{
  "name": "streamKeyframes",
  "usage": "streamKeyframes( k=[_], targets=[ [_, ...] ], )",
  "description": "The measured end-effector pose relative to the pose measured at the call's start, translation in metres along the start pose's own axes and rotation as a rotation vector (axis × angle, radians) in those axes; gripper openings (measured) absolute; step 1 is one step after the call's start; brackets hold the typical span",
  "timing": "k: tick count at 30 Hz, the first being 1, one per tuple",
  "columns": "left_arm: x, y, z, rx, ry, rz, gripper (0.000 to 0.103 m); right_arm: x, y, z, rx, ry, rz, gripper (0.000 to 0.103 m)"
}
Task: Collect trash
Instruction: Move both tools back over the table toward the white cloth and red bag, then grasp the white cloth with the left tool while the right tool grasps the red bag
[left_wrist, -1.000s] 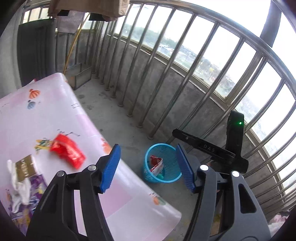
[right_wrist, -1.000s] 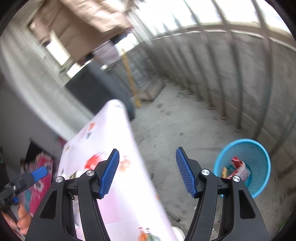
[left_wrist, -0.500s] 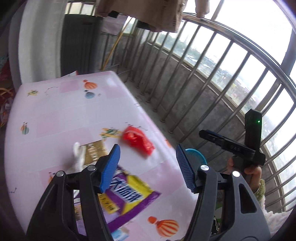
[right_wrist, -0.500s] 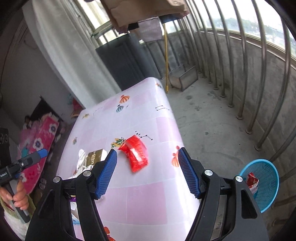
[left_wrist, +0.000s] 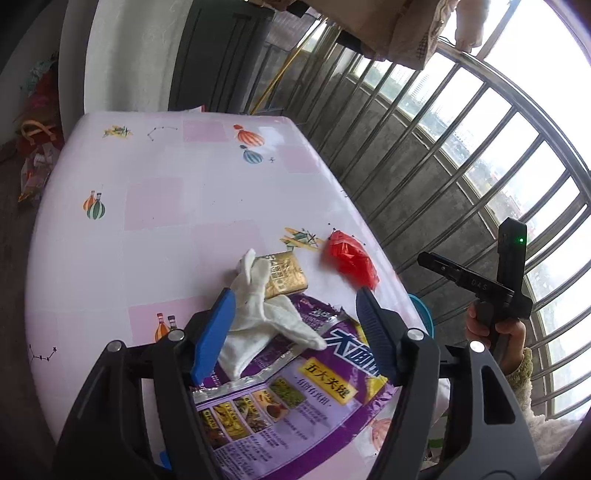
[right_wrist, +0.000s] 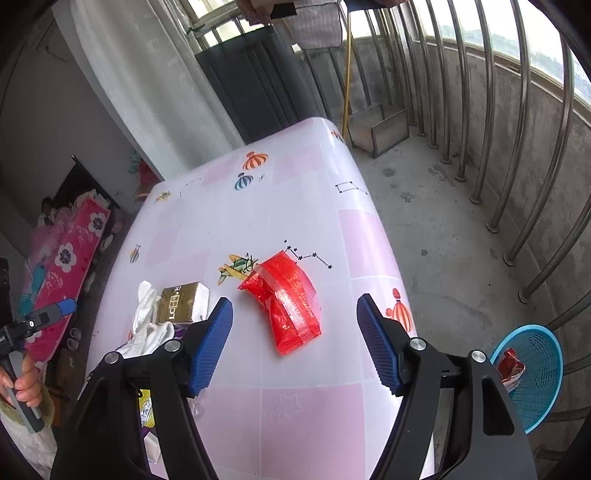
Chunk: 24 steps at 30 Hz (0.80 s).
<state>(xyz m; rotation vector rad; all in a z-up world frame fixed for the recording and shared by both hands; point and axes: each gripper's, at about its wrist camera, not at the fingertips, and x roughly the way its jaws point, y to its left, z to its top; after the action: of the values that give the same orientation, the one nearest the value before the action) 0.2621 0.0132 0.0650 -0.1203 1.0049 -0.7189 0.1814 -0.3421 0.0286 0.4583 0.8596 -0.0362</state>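
Left wrist view: left gripper (left_wrist: 295, 332), blue ribbed pads, jaws spread and just been opening, nothing pinched. Lower centre: crumpled white soft tissue (left_wrist: 258, 317) atop a glossy purple foil snack bag (left_wrist: 295, 387); behind it a flat gold printed packet (left_wrist: 286, 275). Centre right: creased red plastic wrapper (left_wrist: 351, 258). All lie on a smooth pink-checked table cover (left_wrist: 166, 203).

Right wrist view: right gripper (right_wrist: 295, 339), jaws spread, having just been opening, empty. The red wrapper (right_wrist: 288, 306) lies centre frame between the pads, on the cover. Lower right: round blue mesh plastic basket (right_wrist: 543, 373) on concrete floor, holding wrappers.
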Motion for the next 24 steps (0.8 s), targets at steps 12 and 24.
streamKeyframes(
  k=[12, 24],
  targets=[
    [0.056, 0.015, 0.006, 0.025, 0.149, -0.039, 0.066, 0.048, 0.005, 0.007, -0.073, 0.082, -0.016, 0.069],
    [0.098, 0.026, -0.001, 0.051, 0.258, -0.002, 0.065, 0.098, 0.01, 0.013, -0.104, 0.148, 0.006, 0.069]
  ],
)
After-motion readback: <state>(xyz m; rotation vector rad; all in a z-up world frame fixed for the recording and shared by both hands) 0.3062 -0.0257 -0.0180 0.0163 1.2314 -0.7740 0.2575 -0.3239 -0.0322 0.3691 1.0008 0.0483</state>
